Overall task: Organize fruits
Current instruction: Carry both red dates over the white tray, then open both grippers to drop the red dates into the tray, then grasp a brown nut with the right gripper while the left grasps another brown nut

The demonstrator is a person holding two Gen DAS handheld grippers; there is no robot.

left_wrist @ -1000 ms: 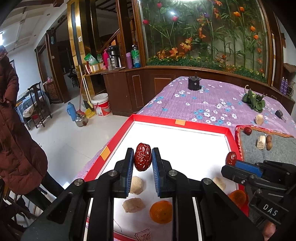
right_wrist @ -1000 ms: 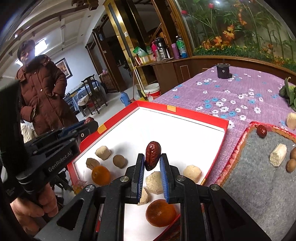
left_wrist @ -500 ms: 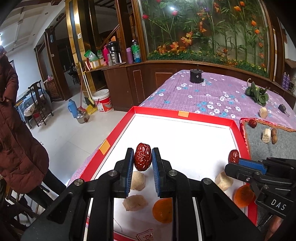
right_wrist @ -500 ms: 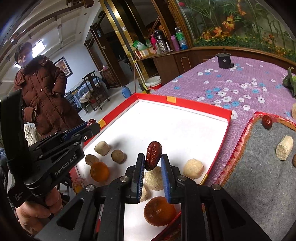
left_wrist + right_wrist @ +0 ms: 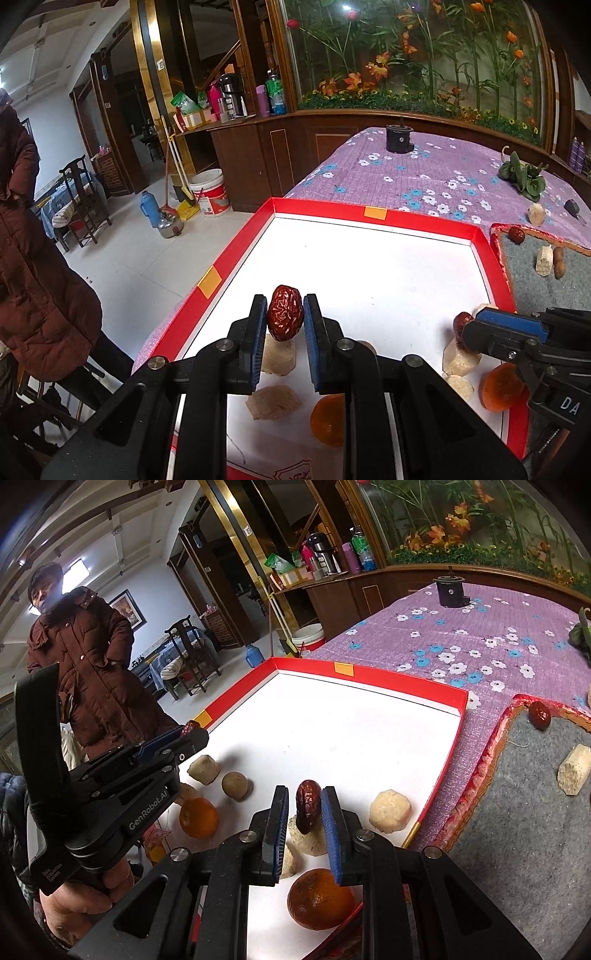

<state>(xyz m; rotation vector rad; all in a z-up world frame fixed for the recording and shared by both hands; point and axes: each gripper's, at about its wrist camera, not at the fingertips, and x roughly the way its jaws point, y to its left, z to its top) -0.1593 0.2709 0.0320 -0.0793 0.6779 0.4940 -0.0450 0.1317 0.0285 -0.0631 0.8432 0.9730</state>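
My left gripper (image 5: 285,312) is shut on a red date (image 5: 284,312) above the near left part of a red-rimmed white tray (image 5: 369,212). My right gripper (image 5: 306,805) is shut on a second red date (image 5: 307,805) above the tray's near right part. In the tray lie two oranges (image 5: 327,419) (image 5: 320,898), pale lumps (image 5: 274,402) (image 5: 389,810) and a brown ball (image 5: 235,784). The right gripper shows in the left wrist view (image 5: 466,326), the left one in the right wrist view (image 5: 190,728).
A grey felt mat (image 5: 517,812) with a red rim lies right of the tray and holds a red date (image 5: 539,715), a pale piece (image 5: 573,770) and brown balls (image 5: 558,258). The purple flowered cloth (image 5: 424,173) bears a black cup (image 5: 398,137) and greens (image 5: 522,176). A person in a brown coat (image 5: 88,664) stands left.
Both grippers have drawn back toward the near end of the tray, each still holding its date. Nothing was let go.
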